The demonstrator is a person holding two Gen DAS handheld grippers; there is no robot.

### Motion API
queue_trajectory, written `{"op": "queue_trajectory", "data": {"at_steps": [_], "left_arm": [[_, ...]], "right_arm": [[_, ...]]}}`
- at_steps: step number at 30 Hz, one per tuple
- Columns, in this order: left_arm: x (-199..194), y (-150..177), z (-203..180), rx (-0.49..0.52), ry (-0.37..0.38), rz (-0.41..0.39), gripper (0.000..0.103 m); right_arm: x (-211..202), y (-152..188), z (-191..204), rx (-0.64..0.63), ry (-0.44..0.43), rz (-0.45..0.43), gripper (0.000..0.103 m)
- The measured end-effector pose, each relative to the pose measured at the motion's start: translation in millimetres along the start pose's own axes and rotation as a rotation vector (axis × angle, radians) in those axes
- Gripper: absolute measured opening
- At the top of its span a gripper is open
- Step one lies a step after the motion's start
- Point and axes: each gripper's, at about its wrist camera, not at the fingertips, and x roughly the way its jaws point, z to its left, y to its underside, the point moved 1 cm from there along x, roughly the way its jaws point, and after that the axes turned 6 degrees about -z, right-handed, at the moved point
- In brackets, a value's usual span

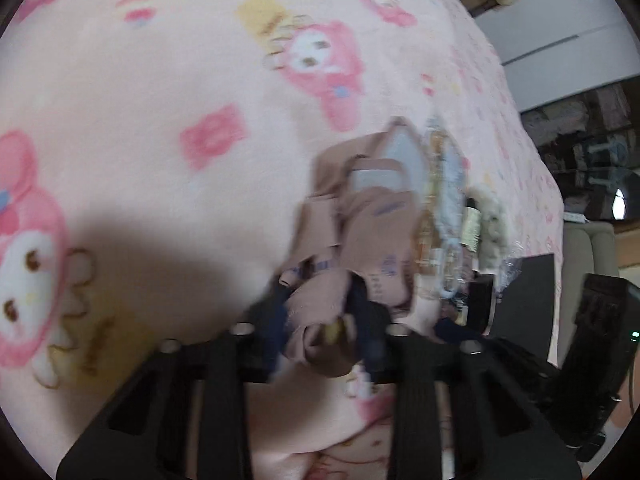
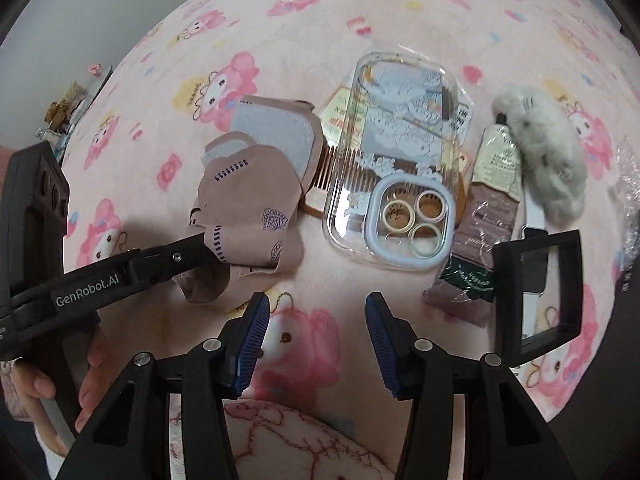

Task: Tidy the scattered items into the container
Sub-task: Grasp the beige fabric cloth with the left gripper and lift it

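A beige face mask (image 1: 372, 216) lies crumpled on the pink cartoon blanket (image 1: 160, 120), and my left gripper (image 1: 320, 320) is shut on its near edge. In the right wrist view the left gripper (image 2: 202, 246) comes in from the left and pinches the same mask (image 2: 248, 204). My right gripper (image 2: 316, 340) hangs open above bare blanket (image 2: 304, 12), nothing between its blue pads. Beyond it lie a clear phone case (image 2: 400, 148) over a comb (image 2: 334, 164), a hand cream tube (image 2: 494, 184) and a fluffy grey hair clip (image 2: 548, 152). A black square-rimmed box (image 2: 536, 292) stands at the right.
A second beige mask (image 2: 276, 132) lies behind the held one. A person's hand (image 2: 36, 392) grips the left tool at the lower left. Crinkled clear plastic (image 2: 628, 184) sits at the right edge. The bed's far edge meets shelves and a wall (image 1: 560, 40).
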Motion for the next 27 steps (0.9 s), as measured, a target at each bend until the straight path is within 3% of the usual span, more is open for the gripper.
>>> {"op": "queue_trajectory", "data": {"at_steps": [7, 12, 17, 21, 27], "left_arm": [[-23.8, 22.6, -68.3, 0.120, 0.116, -0.011, 0.014], [-32.1, 47.3, -117.8, 0.211, 0.152, -0.002, 0.013], [-30.2, 94.1, -168.3, 0.318, 0.171, 0.065, 0.014], [-19.3, 145.1, -205.0, 0.425, 0.145, 0.140, 0.014], [6.8, 197.3, -236.5, 0.513, 0.137, 0.238, 0.018]], "right_arm": [[-31.1, 12.1, -12.7, 0.034, -0.021, -0.070, 0.046], [-70.4, 35.0, -34.3, 0.077, -0.025, -0.135, 0.046], [-116.2, 76.4, -71.1, 0.156, -0.020, -0.206, 0.046], [-150.5, 121.0, -100.8, 0.207, 0.008, -0.251, 0.046], [-160.9, 171.9, -145.5, 0.298, 0.065, -0.255, 0.049]]}}
